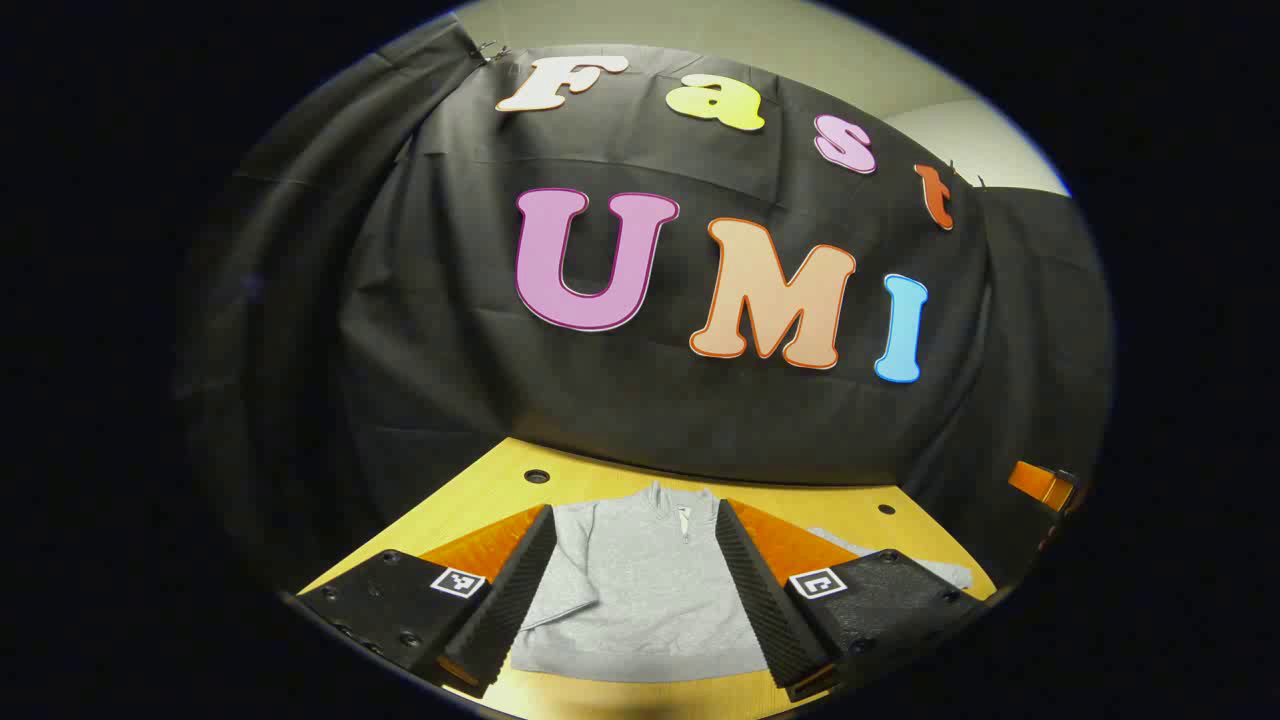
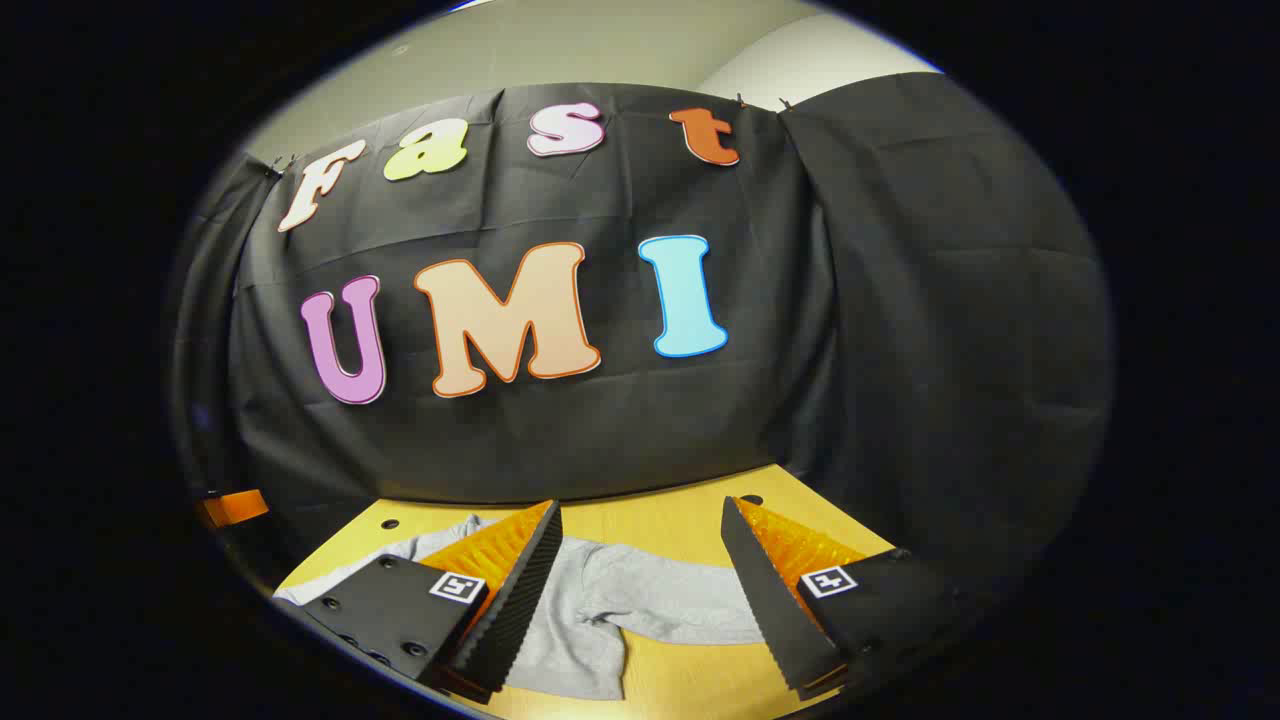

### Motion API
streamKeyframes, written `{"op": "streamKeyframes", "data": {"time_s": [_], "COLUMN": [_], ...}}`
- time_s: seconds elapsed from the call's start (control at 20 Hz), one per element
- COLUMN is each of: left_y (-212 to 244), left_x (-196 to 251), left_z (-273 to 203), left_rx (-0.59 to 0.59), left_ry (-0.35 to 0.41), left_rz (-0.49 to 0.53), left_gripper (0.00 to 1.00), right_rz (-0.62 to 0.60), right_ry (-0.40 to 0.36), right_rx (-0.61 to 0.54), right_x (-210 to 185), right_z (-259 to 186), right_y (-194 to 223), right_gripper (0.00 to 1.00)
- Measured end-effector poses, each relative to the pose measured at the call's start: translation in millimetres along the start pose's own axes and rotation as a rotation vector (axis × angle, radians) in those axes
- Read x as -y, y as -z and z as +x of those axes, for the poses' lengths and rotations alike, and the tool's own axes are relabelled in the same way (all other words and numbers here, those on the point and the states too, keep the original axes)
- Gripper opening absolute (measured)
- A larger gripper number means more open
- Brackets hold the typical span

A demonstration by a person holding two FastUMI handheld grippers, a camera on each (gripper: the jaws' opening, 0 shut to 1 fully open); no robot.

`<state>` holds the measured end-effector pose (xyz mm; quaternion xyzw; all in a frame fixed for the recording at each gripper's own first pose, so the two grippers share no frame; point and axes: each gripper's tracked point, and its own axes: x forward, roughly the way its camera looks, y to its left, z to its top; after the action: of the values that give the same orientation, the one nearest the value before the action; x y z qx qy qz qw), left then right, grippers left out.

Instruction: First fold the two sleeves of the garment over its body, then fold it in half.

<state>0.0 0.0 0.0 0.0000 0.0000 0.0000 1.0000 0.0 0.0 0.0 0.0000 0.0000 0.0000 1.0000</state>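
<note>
Between my left gripper [image 1: 633, 590] fingers, which are spread wide and pinch nothing, I see the grey garment [image 1: 640, 590] lying flat on the yellow bench [image 1: 480, 490], collar [image 1: 684, 505] pointing away from me toward the black cloth wall [image 1: 600, 400]. I judge it was laid out face up like this so both sleeves are reachable from the near edge. In the left gripper view one short sleeve [image 1: 560, 600] on the left side lies against the body, and whether it is already folded over I cannot tell; the other sleeve [image 1: 850, 545] trails off to the right behind my finger.

From the right gripper [image 2: 640, 600], also spread apart and empty, I look over that right-hand sleeve [image 2: 680, 600], which stretches out flat across the bench, away from the body of the garment. Both grippers hang above the cloth, apart from it, so I take this as the start: no fold is clearly made.

My next move, I think, should be to lower the right gripper onto the sleeve's cuff end and carry it across the chest. Thin fabric flat on a bench is hard to nip, so I'd come in low.
</note>
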Motion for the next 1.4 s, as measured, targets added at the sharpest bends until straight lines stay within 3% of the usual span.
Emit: {"op": "streamKeyframes", "data": {"time_s": [0.7,0.9,1.15,1.4], "left_y": [5,8,15,26], "left_x": [-1,-1,0,5], "left_z": [5,5,4,1], "left_rx": [-0.009,-0.011,-0.021,-0.043], "left_ry": [-0.008,-0.014,-0.024,-0.027], "left_rz": [-0.003,-0.007,-0.002,-0.013], "left_gripper": [0.92,0.94,0.94,0.94], "right_rz": [-0.011,-0.036,-0.056,0.019], "right_ry": [0.106,0.155,0.243,0.306], "right_rx": [-0.009,-0.026,-0.074,-0.167], "right_x": [50,81,136,189], "right_z": [2,3,11,28], "right_y": [3,10,38,93], "right_gripper": [0.98,0.99,0.99,0.96]}}
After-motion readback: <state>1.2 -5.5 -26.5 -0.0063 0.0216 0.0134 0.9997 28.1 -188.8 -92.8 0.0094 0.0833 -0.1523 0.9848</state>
